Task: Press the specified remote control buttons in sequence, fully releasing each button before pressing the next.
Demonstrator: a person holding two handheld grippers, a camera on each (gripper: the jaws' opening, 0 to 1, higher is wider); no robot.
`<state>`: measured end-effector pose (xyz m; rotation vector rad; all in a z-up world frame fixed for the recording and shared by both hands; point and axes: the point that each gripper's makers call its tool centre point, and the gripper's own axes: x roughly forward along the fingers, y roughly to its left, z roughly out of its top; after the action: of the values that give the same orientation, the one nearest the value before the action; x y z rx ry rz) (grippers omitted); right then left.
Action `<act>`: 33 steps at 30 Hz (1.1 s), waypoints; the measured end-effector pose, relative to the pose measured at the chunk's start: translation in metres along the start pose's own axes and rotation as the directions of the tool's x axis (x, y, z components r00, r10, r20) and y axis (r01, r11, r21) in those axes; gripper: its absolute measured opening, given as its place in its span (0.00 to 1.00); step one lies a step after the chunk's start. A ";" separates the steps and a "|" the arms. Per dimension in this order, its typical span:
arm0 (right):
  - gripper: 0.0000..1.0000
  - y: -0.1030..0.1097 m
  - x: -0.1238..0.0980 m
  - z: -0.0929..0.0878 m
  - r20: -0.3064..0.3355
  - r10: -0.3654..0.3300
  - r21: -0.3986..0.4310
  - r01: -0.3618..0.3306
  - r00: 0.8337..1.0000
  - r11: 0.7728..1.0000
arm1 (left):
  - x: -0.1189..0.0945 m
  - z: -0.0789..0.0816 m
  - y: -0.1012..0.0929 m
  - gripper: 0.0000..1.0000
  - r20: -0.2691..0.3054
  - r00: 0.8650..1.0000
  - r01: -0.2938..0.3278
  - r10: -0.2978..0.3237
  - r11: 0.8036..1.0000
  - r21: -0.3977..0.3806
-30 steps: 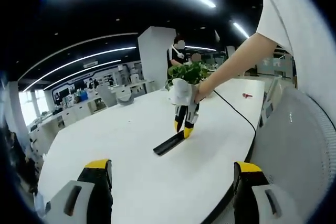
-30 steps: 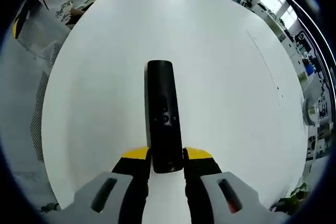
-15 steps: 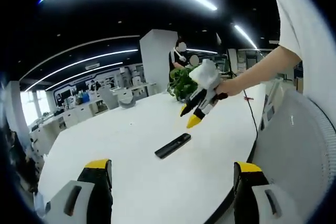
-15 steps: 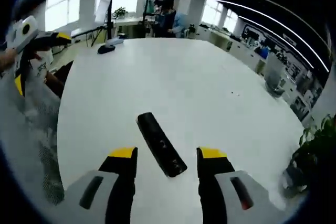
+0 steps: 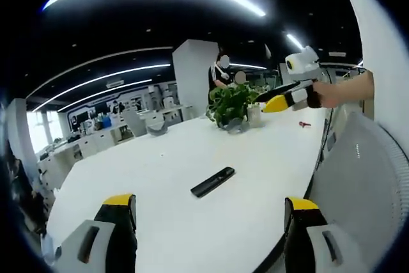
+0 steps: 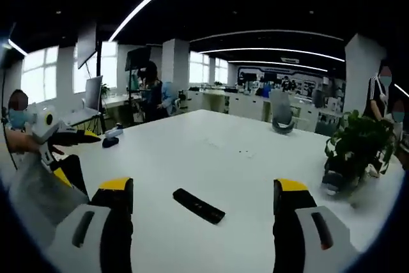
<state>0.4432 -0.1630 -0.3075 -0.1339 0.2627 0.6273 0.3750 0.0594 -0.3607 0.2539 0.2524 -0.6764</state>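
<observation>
Between presses — both sets of jaws spread, empty, lifted clear. Remote (image 5: pixel 213 181) lying flat mid-table (image 5: pixel 160 222) (untouched). Next, probably: lowering right gripper (image 6: pixel 199 206) onto a button.

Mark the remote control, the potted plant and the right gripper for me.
remote control (image 5: pixel 213 181): left gripper view, middle of its body.
potted plant (image 6: pixel 358 140): right gripper view, its leaves.
right gripper (image 5: pixel 271 104): left gripper view, at its yellow fingertips.

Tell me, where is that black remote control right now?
The remote control lies flat on the white table, apart from both hand-held grippers. In the left gripper view it sits mid-table, nearer than the potted plant.
</observation>
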 end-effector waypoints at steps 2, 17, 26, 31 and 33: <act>0.99 0.006 -0.011 0.002 0.019 -0.021 0.028 0.021 1.000 0.999 | -0.001 0.002 0.002 1.00 0.008 1.000 -0.013 0.013 1.000 0.005; 1.00 0.011 -0.040 -0.020 0.029 -0.141 0.085 0.138 0.990 0.987 | -0.005 0.004 0.019 1.00 0.019 0.995 -0.096 0.097 0.995 -0.016; 1.00 -0.008 -0.047 -0.026 0.018 -0.226 0.062 0.225 0.974 0.972 | -0.004 0.003 0.021 1.00 0.014 0.993 -0.120 0.120 0.993 0.010; 0.98 -0.010 -0.046 -0.033 -0.012 -0.232 0.046 0.233 0.973 0.972 | -0.006 0.002 0.029 1.00 0.021 0.988 -0.156 0.156 0.988 -0.015; 0.96 -0.008 -0.045 -0.036 -0.030 -0.234 0.023 0.235 0.972 0.972 | -0.007 0.002 0.030 1.00 0.019 0.986 -0.165 0.165 0.986 -0.017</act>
<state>0.4058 -0.2015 -0.3287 -0.1454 0.2768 0.3869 0.3892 0.0857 -0.3522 0.2502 0.2140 -0.5125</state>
